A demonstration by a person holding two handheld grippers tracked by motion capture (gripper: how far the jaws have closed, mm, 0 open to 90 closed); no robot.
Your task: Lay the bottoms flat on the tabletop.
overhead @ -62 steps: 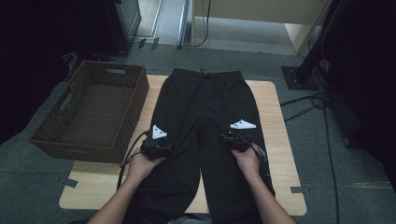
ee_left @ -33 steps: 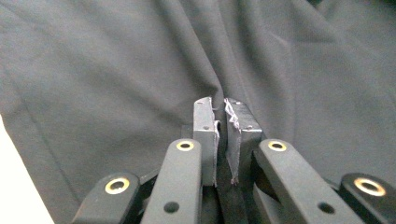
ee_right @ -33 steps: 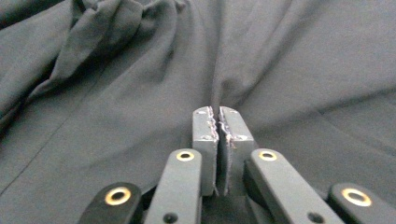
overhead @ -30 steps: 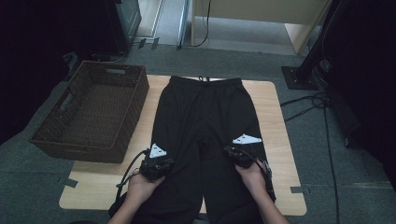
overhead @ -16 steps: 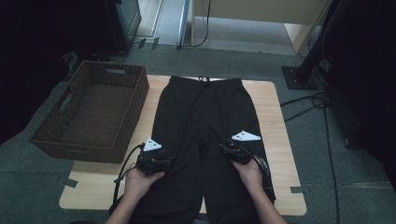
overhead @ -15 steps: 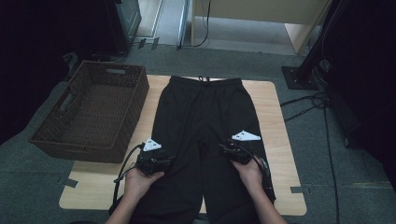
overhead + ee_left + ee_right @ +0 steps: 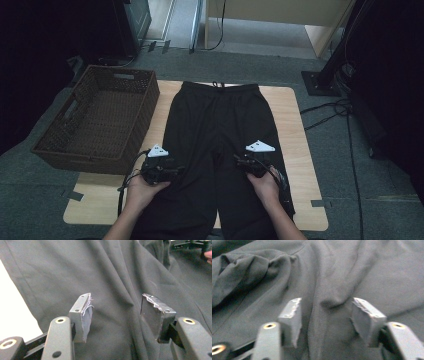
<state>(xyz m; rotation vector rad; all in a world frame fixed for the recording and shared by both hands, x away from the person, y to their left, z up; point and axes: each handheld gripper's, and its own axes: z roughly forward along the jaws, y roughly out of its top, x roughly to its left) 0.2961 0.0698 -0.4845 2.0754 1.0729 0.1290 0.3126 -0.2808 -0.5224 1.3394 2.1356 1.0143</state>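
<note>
Since the earlier frame, both claws have just been opening and let go of the cloth. The left claw (image 7: 172, 171) and right claw (image 7: 241, 162) now stand apart over one pair of black trousers (image 7: 220, 130), spread flat on the wooden counter (image 7: 295, 125). One wicker basket (image 7: 100, 120) stands beside it, on grey floor.

The trousers (image 7: 220, 150) lie flat along the middle of the table (image 7: 300, 150), waistband at its far edge and legs running off its near edge. The basket (image 7: 97, 120) sits just left of the trousers, overhanging the table's left edge. The left gripper (image 7: 172, 170) rests over the left leg, the right gripper (image 7: 245, 162) over the right leg, well apart.
</note>
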